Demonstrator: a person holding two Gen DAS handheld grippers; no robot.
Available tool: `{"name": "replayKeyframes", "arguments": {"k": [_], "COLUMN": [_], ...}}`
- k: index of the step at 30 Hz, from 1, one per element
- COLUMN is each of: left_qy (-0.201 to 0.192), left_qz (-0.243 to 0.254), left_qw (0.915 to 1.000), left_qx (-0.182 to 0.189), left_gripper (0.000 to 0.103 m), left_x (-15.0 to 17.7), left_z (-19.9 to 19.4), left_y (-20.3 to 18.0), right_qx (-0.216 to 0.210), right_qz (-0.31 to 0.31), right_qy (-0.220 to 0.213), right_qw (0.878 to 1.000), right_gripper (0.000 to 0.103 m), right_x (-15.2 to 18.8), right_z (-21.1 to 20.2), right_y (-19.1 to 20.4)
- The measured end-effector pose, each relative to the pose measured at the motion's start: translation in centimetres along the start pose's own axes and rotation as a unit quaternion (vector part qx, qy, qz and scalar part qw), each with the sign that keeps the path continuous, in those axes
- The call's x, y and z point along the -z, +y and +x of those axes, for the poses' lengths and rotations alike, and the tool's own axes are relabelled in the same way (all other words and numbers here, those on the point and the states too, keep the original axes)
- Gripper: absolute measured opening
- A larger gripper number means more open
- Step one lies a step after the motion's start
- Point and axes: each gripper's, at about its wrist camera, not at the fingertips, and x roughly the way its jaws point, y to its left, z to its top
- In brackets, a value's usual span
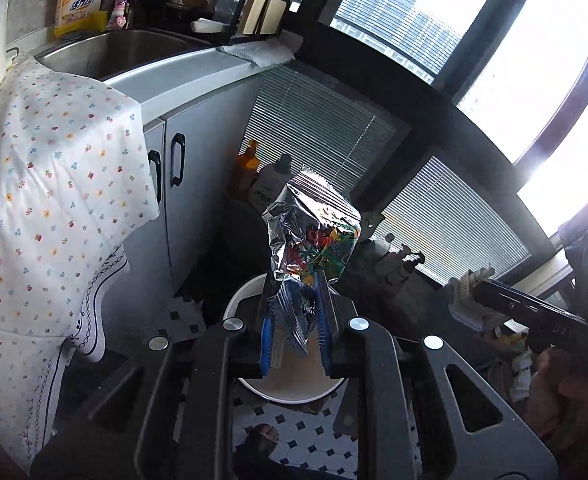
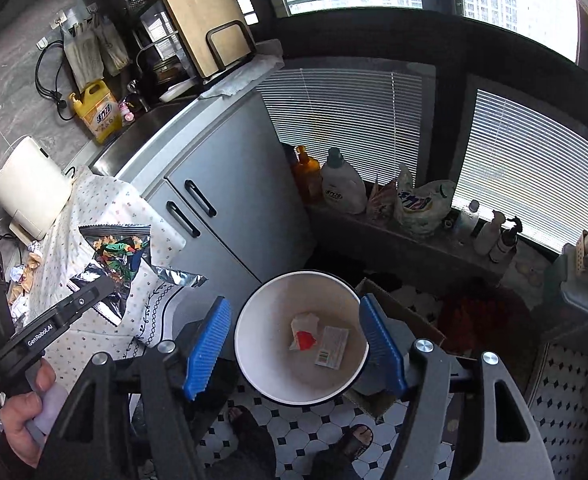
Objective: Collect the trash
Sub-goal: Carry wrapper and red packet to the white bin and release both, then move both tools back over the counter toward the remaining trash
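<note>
we've got the left gripper (image 1: 294, 320) pinching a crumpled foil snack wrapper (image 1: 313, 236) between its blue pads, and the wrapper stands up and away from the jaws, its long axis running roughly along the fingers. directly beyond and below it sits the white bin (image 1: 238, 300), its mouth open to us, so the drop looks to be straight down from here. the left gripper tilts steeply downward toward that rim.

over on the right wrist view, the right gripper (image 2: 294, 344) is spread wide with nothing between its pads, hanging right over the bin (image 2: 246, 320); a torn scrap with a red patch (image 2: 303, 332) and a small label (image 2: 331, 346) lie on the bin's floor. the left gripper (image 2: 94, 292) is off to the left there, over the flowered cloth (image 2: 106, 200), so we judge it needs to come across before letting go.
</note>
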Motion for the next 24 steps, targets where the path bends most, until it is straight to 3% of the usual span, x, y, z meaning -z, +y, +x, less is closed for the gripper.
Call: {"name": "replayKeyframes", "arguments": {"k": [5, 7, 9, 10, 12, 17, 24], "left_qy": [0.034, 0.05, 0.056, 0.056, 0.053, 0.043, 0.009], "left_qz": [0.01, 0.016, 0.021, 0.023, 0.025, 0.03, 0.02], "left_qw": [0.9992, 0.9984, 0.998, 0.9979, 0.9978, 0.9985, 0.9996], "left_qx": [0.016, 0.022, 0.023, 0.025, 0.031, 0.018, -0.017], "left_gripper": [0.019, 0.024, 0.041, 0.049, 0.056, 0.064, 0.081], "left_x": [1.5, 1.7, 1.8, 1.8, 1.8, 0.9, -0.2], "left_z": [2.7, 3.7, 4.2, 4.3, 4.1, 3.0, -0.7], "left_y": [-2.0, -2.7, -3.3, -3.5, -3.7, -3.0, 0.0], "right_qx": [0.015, 0.018, 0.022, 0.022, 0.023, 0.015, -0.01], "right_qz": [0.015, 0.021, 0.026, 0.028, 0.033, 0.038, 0.023], "right_qy": [-0.002, -0.003, -0.003, -0.004, -0.006, -0.004, -0.006], "right_qw": [1.0, 1.0, 0.999, 0.999, 0.999, 0.999, 1.0], "right_gripper": [0.071, 0.072, 0.073, 0.073, 0.074, 0.076, 0.087], "right_x": [0.9, 1.2, 1.5, 1.6, 1.8, 2.0, 0.9], "right_z": [-0.9, -1.2, -1.4, -1.5, -1.7, -1.5, -0.5], "right_y": [-2.7, -3.4, -3.9, -4.0, -4.3, -3.7, 0.2]}}
